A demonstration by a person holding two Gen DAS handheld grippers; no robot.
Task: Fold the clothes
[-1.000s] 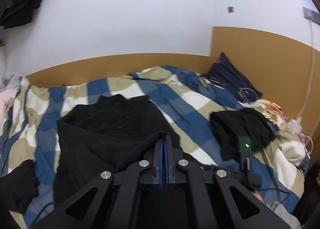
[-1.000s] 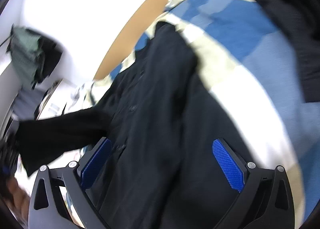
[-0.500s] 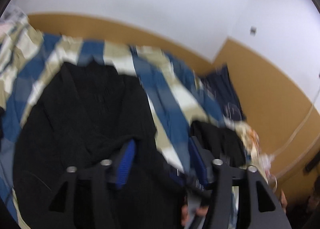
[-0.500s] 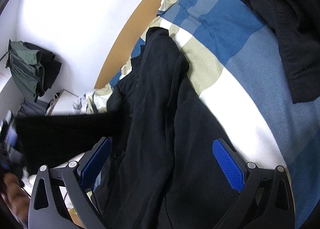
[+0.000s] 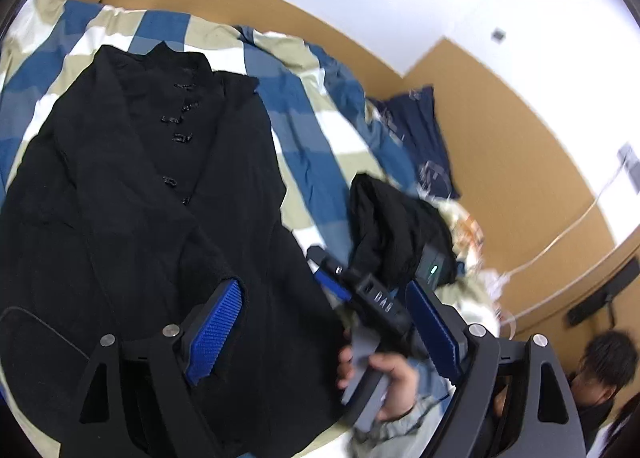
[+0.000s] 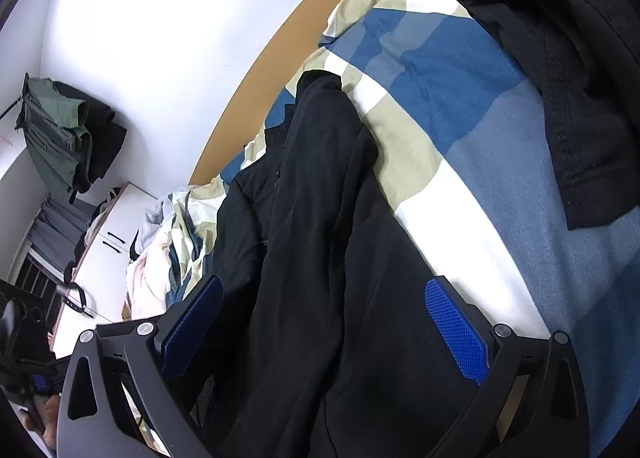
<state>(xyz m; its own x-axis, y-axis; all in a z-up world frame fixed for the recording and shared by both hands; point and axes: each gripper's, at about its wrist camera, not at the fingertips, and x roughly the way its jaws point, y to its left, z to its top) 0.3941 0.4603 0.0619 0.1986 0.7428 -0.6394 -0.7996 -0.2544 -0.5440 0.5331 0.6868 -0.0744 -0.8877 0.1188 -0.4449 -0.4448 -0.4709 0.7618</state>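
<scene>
Black coat (image 5: pixel 152 194) lies flat on checked quilt (image 5: pixel 304 126) beside ochre-panelled wall (image 5: pixel 500 146); both grippers' fingers (image 5: pixel 218 322) spread, empty.

Lying spread flat on the bed's blue, white and beige checked duvet (image 5: pixel 304 126): a black buttoned jacket (image 5: pixel 152 186), collar toward the wall. Sitting crumpled just beside it, apart: a smaller black garment (image 5: pixel 396 226). Leaning at the corner: a dark blue pillow (image 5: pixel 420 138).

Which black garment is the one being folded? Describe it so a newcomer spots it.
Start at the checked quilt in blue, beige and white that covers the bed. The black jacket lies spread out across its left part, collar toward the wall. Unlike the crumpled black garment nearer the navy pillow, it has a row of toggle fastenings down its front.
</scene>
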